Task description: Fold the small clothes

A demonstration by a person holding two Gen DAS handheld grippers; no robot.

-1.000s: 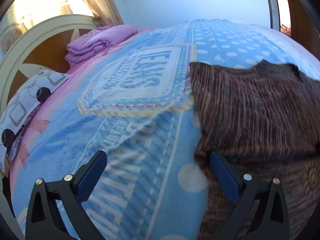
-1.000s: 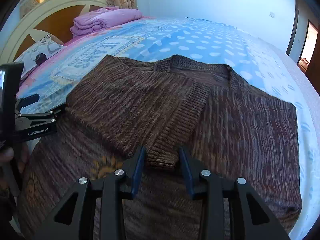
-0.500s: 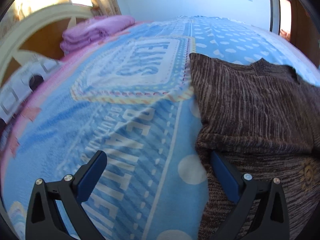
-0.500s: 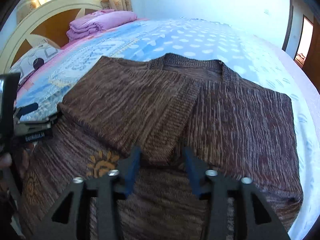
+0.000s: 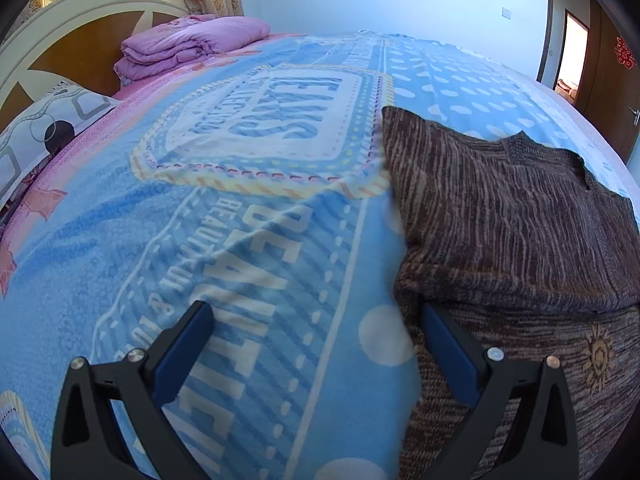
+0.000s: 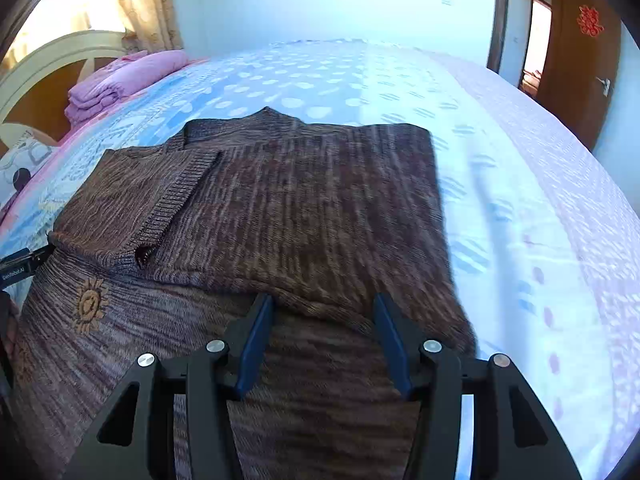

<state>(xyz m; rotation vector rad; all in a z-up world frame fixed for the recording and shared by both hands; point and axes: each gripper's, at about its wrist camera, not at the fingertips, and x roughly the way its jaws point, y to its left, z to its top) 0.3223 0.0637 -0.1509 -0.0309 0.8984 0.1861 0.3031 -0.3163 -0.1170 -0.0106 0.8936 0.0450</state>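
A brown knit sweater (image 6: 304,216) lies on the bed with both sleeves folded in over its body; a small orange sun motif (image 6: 91,303) shows on its lower left. My right gripper (image 6: 323,322) is open and empty, just above the sweater near the lower edge of the right folded sleeve. My left gripper (image 5: 314,326) is wide open at the sweater's left edge (image 5: 404,272); its right finger (image 5: 448,344) lies against the sweater under the fold, its left finger is over the blanket. The left gripper's tip shows at the far left of the right wrist view (image 6: 20,266).
The sweater lies on a blue printed blanket (image 5: 240,208) covering the bed. A folded purple quilt (image 5: 188,46) and a patterned pillow (image 5: 44,128) sit by the white headboard (image 5: 80,4). A brown door (image 6: 580,60) stands at the far right.
My right gripper has opened, let go of the left sleeve cuff and moved right toward the sweater's right side. My left gripper stays wide open at the sweater's left edge.
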